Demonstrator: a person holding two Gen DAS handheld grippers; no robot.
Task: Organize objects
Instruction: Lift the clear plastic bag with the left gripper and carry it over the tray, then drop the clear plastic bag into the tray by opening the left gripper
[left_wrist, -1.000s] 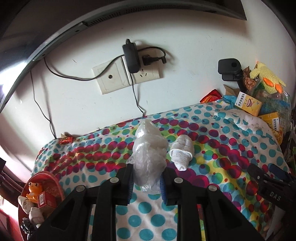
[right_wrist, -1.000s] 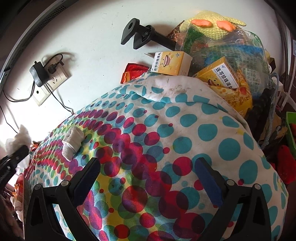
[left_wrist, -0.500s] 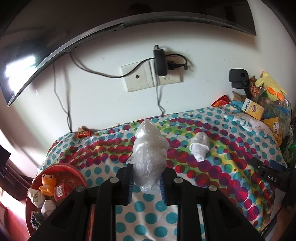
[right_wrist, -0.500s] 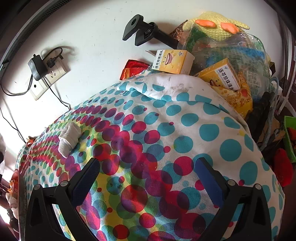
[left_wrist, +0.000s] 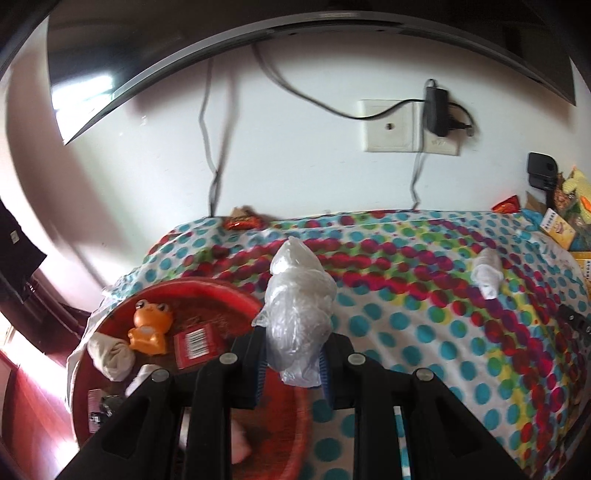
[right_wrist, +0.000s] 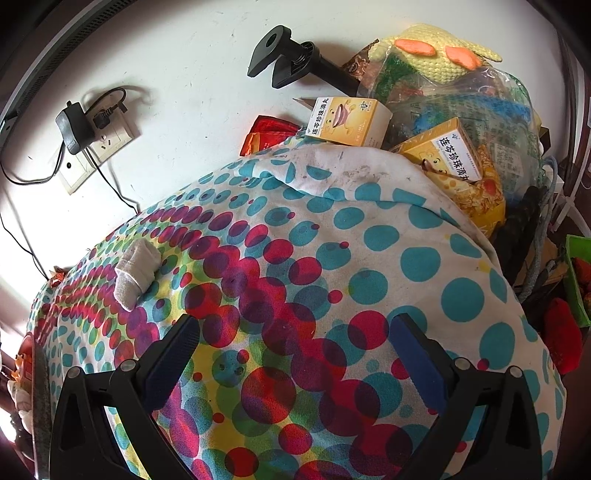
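Plastic bag (left_wrist: 297, 314) clenched in left gripper (left_wrist: 293, 363) — carry step, near red basin (left_wrist: 236, 291); next: release inside. Right gripper (right_wrist: 293, 345) released, empty.

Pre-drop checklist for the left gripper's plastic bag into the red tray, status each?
1. Left gripper clamped on crumpled plastic bag: ok.
2. Bag over red tray: ok, lower end hangs above its right part.
3. Free spot in tray: ok, the near right part is bare; orange frog toy, rolled sock and barcode packet sit left.
4. Right gripper open and empty: ok.
5. Rolled white sock left on dotted cloth: not ok, still to collect.
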